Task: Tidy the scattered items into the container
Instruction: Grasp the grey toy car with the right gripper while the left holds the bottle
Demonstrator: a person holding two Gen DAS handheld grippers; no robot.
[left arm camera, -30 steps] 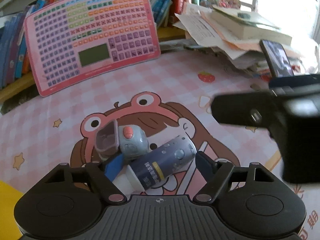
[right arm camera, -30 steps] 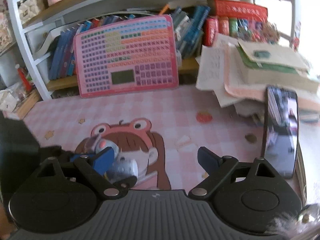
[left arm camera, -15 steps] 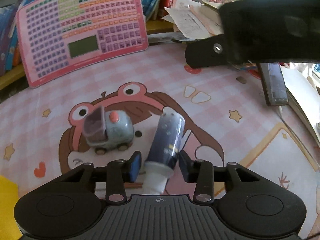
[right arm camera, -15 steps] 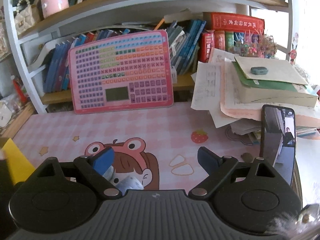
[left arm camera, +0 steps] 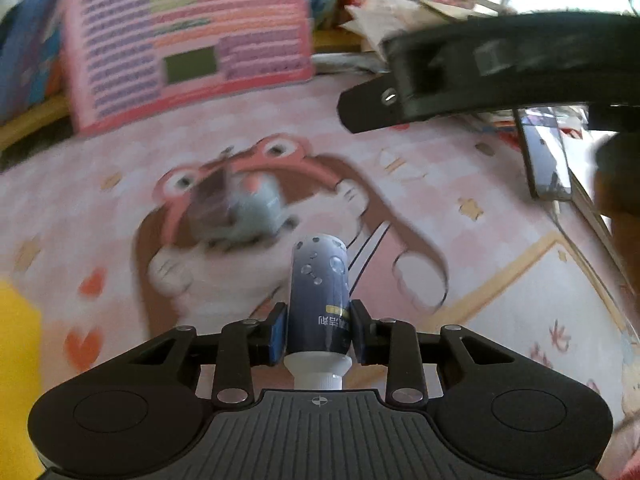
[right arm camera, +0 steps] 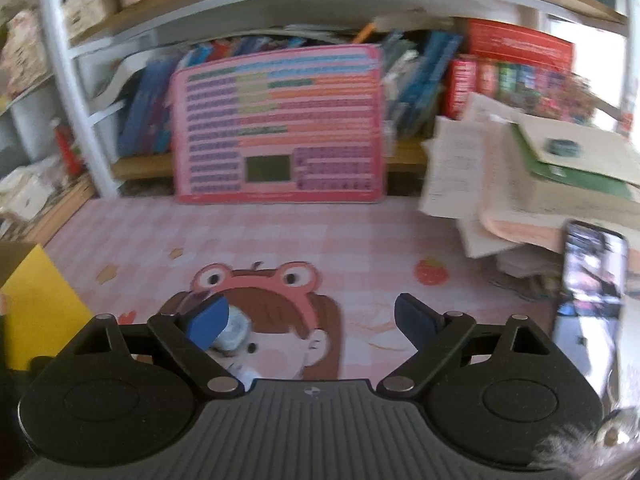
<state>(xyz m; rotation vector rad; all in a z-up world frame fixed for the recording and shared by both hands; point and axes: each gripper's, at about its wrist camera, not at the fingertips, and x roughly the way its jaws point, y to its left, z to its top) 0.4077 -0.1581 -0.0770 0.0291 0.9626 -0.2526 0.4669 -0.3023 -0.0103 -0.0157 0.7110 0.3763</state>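
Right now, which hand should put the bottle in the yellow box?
Left. The left gripper has just closed its jaws on the bottle, and the yellow box lies at its left. The right gripper is open and holds nothing.

Toy car [left arm camera: 240, 212] smeared by motion blur, yellow box [left arm camera: 18, 364] cut off at left edge, phone [right arm camera: 592, 280] screen blurred.

Pink keyboard chart [right arm camera: 280, 128] leaning on bookshelf [right arm camera: 404, 76] at 12 o'clock; paper/book stack [right arm camera: 532, 168] at 2; phone [right arm camera: 592, 268] at 3; cartoon mat [right arm camera: 328, 240] covers desk.
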